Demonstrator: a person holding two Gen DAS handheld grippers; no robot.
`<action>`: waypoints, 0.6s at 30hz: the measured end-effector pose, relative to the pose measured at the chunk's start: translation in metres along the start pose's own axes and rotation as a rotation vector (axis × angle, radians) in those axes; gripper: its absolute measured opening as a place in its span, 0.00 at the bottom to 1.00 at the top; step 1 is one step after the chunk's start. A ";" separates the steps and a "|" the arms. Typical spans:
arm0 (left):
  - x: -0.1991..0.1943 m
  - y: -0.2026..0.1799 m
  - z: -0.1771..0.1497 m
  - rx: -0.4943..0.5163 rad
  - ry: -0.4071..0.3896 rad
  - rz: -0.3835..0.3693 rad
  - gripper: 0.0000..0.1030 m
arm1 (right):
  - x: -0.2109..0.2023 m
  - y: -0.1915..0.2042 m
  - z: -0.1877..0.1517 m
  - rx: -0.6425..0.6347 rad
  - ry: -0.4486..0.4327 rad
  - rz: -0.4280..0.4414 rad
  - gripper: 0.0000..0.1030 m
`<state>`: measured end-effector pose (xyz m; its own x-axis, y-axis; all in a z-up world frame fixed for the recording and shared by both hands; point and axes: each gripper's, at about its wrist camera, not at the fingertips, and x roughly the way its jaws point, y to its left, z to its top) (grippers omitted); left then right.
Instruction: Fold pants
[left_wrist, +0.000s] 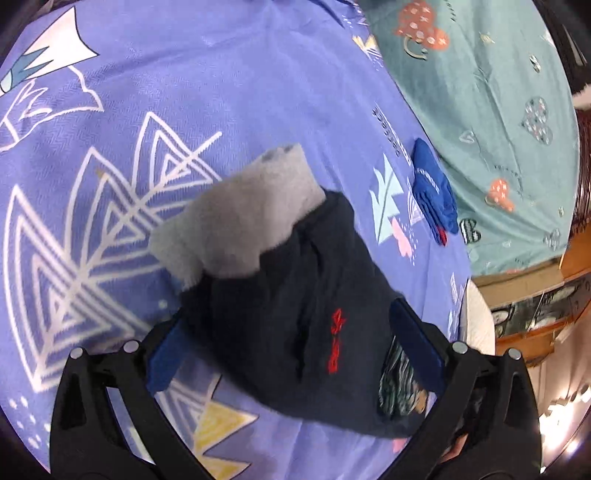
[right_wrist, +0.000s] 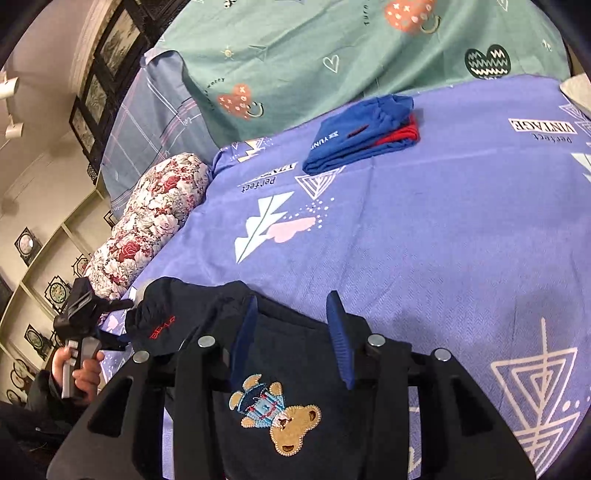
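Observation:
Dark navy pants (left_wrist: 280, 314) lie bunched on the purple bedsheet (left_wrist: 221, 92), their grey fleece lining (left_wrist: 240, 214) turned out at the far end and red lettering (left_wrist: 336, 339) on the cloth. My left gripper (left_wrist: 290, 314) stands wide open, a blue pad at each side of the bundle. In the right wrist view the pants (right_wrist: 295, 369) show a bear patch (right_wrist: 277, 417). My right gripper (right_wrist: 293, 297) is open over them, with dark cloth between its fingers but not pinched. A hand (right_wrist: 85, 373) holds the left gripper (right_wrist: 79, 314) at the pants' left end.
A folded blue and red garment (right_wrist: 362, 133) lies farther back on the sheet (right_wrist: 443, 221). A teal patterned quilt (right_wrist: 314, 48) lies behind it. A floral bolster (right_wrist: 147, 225) rests at the bed's left edge, with wall shelves (right_wrist: 44, 258) beyond.

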<state>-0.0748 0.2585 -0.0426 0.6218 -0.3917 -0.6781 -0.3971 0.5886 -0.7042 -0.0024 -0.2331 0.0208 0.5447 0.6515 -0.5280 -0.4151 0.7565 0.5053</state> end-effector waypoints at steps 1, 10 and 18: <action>0.002 0.001 0.004 -0.013 0.005 -0.004 0.98 | 0.000 0.000 0.000 -0.002 -0.005 0.006 0.39; 0.002 0.006 -0.005 0.026 -0.053 -0.005 0.31 | -0.002 -0.017 0.001 0.062 -0.020 -0.018 0.39; -0.034 -0.082 -0.028 0.307 -0.168 -0.030 0.22 | -0.017 -0.026 0.007 0.106 -0.076 -0.032 0.39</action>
<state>-0.0821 0.2042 0.0324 0.7426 -0.3053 -0.5961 -0.1712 0.7739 -0.6097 0.0039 -0.2644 0.0211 0.6119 0.6180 -0.4937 -0.3194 0.7641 0.5605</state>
